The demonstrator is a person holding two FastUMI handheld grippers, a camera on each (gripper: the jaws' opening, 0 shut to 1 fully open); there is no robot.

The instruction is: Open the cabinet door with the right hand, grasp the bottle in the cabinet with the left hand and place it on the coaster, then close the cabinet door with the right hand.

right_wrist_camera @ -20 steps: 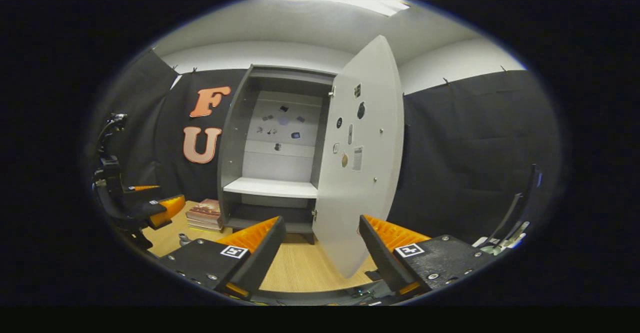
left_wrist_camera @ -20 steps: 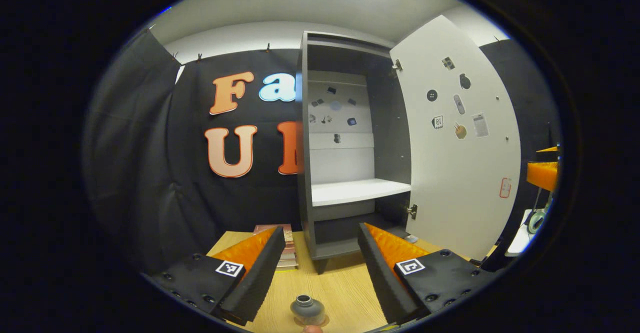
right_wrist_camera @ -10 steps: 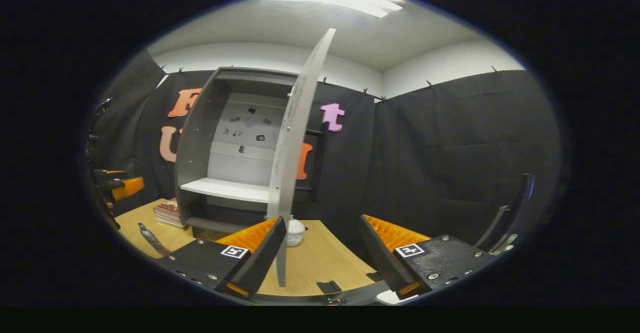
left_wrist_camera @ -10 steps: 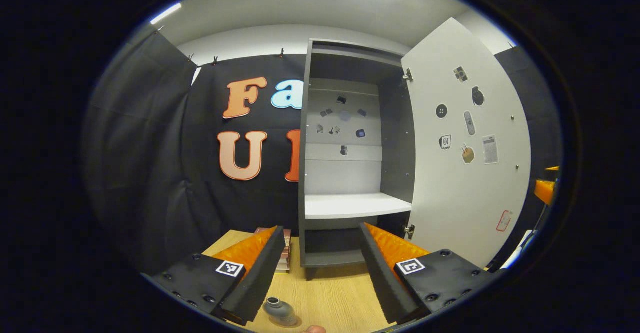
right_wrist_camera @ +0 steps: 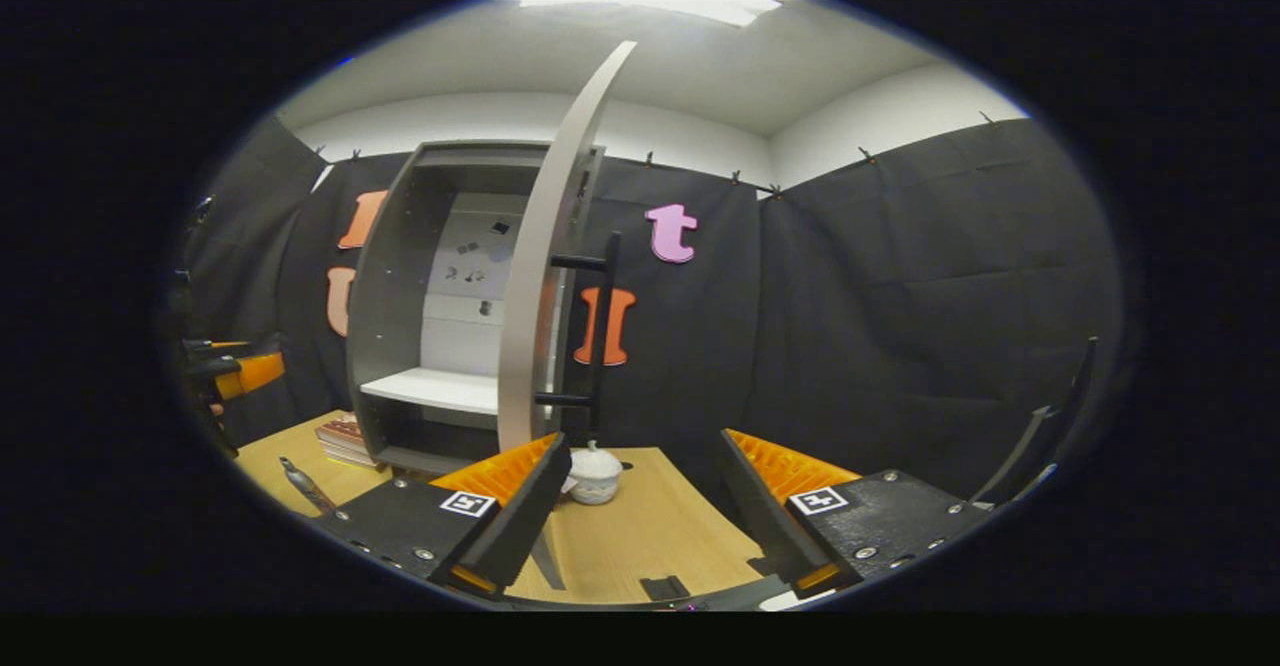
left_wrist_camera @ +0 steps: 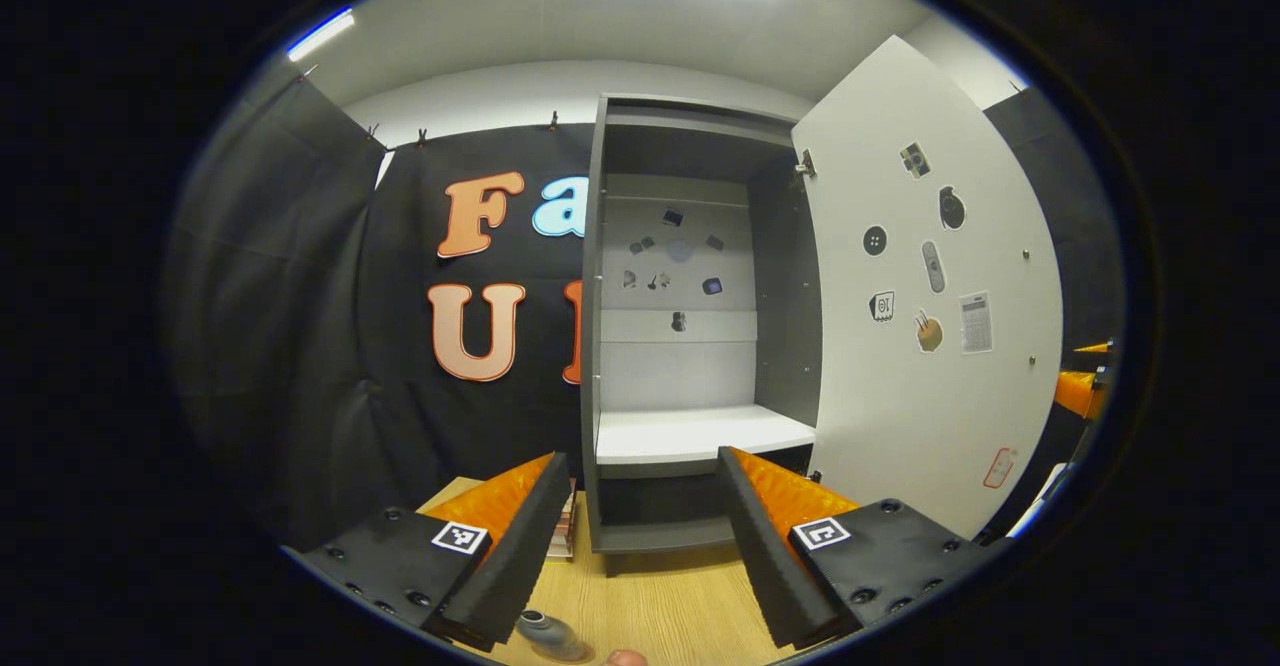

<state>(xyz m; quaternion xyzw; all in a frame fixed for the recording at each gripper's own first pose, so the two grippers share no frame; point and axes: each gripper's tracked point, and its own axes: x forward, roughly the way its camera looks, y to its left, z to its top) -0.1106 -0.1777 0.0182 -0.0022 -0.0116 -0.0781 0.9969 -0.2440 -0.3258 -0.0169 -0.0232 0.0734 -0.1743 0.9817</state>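
Door point(right_wrist_camera: 540, 246) swung further, edge-on | left gripper point(left_wrist_camera: 635, 546), right gripper point(right_wrist_camera: 640, 506) fingers wide apart, empty

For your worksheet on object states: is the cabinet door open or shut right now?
Open. The cabinet door swings clear of the cabinet, exposing its white shelf and stickered back panel.

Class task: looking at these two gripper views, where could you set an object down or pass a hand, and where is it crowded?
Free: the white shelf inside the cabinet, bare between its walls; the table between the small white pot and the right gripper. Crowded: the table's left edge, where the bottle lies by the left gripper, near the stacked books. The door stands open.
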